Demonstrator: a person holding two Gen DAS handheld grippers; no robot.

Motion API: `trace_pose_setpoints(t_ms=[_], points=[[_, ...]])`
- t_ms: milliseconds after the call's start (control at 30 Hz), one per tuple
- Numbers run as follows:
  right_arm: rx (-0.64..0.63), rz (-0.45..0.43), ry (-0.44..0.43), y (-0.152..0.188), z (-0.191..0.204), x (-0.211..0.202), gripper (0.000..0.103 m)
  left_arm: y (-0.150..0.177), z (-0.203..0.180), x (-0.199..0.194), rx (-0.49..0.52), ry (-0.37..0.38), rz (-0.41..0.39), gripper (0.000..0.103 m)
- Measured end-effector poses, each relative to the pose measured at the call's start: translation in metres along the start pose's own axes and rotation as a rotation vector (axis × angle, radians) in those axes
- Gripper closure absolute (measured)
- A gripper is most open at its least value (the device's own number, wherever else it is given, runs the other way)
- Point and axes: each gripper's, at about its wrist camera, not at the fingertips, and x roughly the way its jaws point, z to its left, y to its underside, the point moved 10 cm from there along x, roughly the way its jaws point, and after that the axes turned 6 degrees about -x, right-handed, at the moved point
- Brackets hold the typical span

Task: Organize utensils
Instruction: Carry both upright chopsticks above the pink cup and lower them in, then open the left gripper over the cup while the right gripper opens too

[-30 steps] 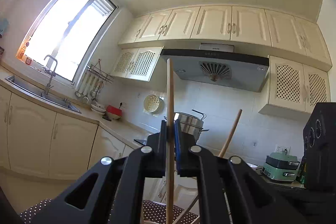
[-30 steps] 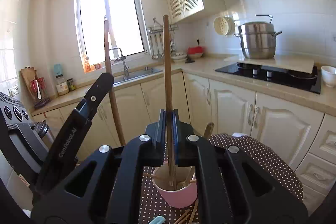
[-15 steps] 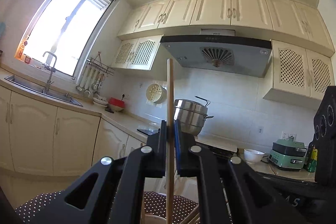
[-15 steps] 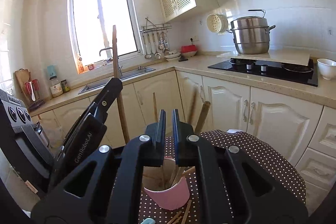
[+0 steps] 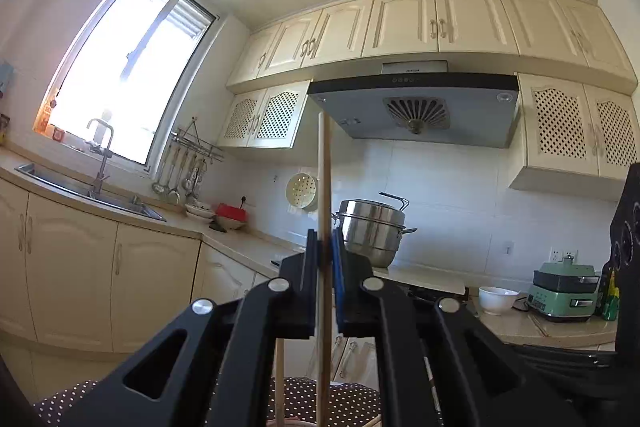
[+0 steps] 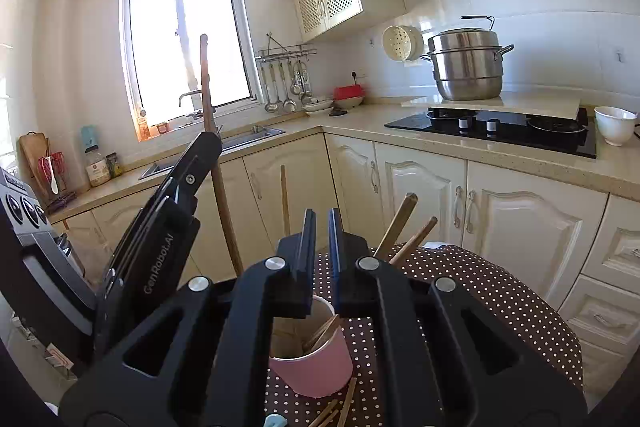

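My left gripper [image 5: 325,247] is shut on a wooden chopstick [image 5: 324,187] and holds it upright; it also shows in the right wrist view [image 6: 208,107], up and to the left of the cup. A pink cup [image 6: 312,359] stands on the dotted table [image 6: 480,291] and holds several wooden chopsticks [image 6: 396,223]. My right gripper [image 6: 322,227] is slightly open and empty, just above the cup. More chopsticks [image 6: 344,407] lie on the cloth in front of the cup.
A small blue object [image 6: 274,421] lies at the table's near edge. A black appliance with knobs [image 6: 24,211] stands at the left. Behind are the counter, sink [image 6: 240,139], hob with a steel pot [image 6: 466,63] and a white bowl [image 6: 614,125].
My right gripper let go of its chopstick, which dropped into the pink cup, and the jaws now stand slightly apart. My left gripper still holds its chopstick and has shifted a little.
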Motion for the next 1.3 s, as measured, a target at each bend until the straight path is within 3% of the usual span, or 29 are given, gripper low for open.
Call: trace_pose_setpoints(t_ms=[167, 433, 700, 933, 1000, 1200, 1300], points=[[0.010, 0.006, -0.001, 0.003, -0.001, 0.002, 0.096, 0.002, -0.002, -0.002, 0.035, 0.000, -0.007, 0.096], [0.008, -0.002, 0.003, 0.001, 0.000, -0.001, 0.096, -0.001, 0.004, -0.003, 0.012, -0.011, -0.009, 0.096], [0.006, -0.011, 0.008, 0.000, 0.000, -0.004, 0.096, -0.006, 0.012, -0.009, 0.000, -0.053, -0.070, 0.096], [0.007, -0.009, 0.008, 0.002, -0.002, -0.002, 0.096, -0.004, 0.013, -0.008, 0.004, -0.039, -0.051, 0.095], [0.006, -0.007, 0.012, 0.003, -0.001, -0.001, 0.096, -0.003, 0.012, -0.007, -0.003, -0.028, -0.033, 0.084], [0.008, 0.003, 0.013, 0.006, -0.002, -0.001, 0.096, -0.002, 0.015, -0.006, -0.008, -0.021, -0.010, 0.083], [0.006, 0.007, 0.019, 0.007, -0.001, -0.003, 0.096, -0.006, 0.015, -0.010, -0.025, -0.017, 0.012, 0.072]])
